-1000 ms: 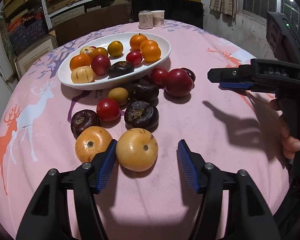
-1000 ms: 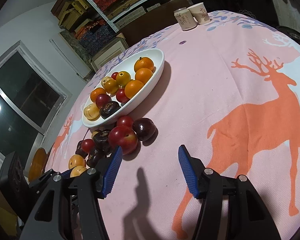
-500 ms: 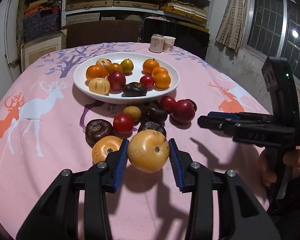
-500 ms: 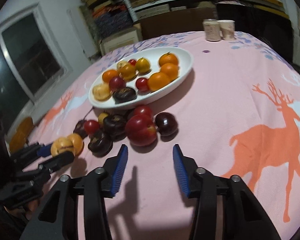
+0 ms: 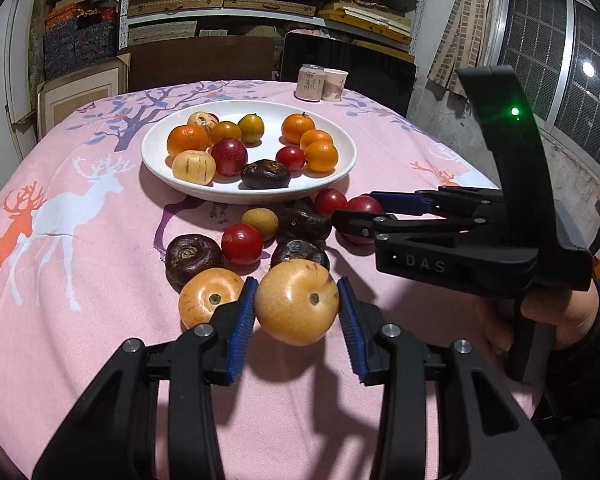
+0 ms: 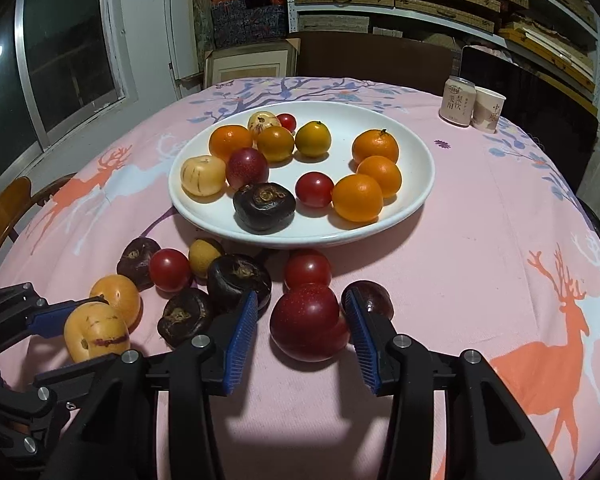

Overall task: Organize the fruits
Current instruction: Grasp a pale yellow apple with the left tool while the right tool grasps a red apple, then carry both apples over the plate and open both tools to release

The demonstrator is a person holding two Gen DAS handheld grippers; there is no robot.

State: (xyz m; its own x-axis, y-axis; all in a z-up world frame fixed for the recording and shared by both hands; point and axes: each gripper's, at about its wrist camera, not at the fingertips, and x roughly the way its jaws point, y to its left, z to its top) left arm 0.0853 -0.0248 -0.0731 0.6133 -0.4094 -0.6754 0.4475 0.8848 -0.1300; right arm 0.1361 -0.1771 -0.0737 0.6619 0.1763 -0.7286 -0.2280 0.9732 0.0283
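A white plate (image 5: 172, 172) (image 6: 416, 148) holds several oranges, red and dark fruits. Loose fruits lie on the pink cloth in front of it. My left gripper (image 5: 297, 310) is shut on a yellow-orange fruit (image 5: 296, 301), also seen in the right wrist view (image 6: 96, 330); a second yellow fruit (image 5: 208, 300) lies just left. My right gripper (image 6: 302, 326) (image 5: 364, 210) is open around a large red fruit (image 6: 305, 321), pads a little apart from it. A dark plum (image 6: 374, 300) sits behind its right finger.
Dark brown fruits (image 6: 240, 280), small red fruits (image 6: 170, 270) and a small yellowish fruit (image 5: 260, 223) cluster between plate and grippers. A can (image 6: 457, 101) and paper cup (image 6: 488, 109) stand at the table's far right. Shelves and chairs surround the round table.
My left gripper closed on the yellow-orange fruit. My right gripper swung in toward the fruit cluster and now straddles the large red fruit.
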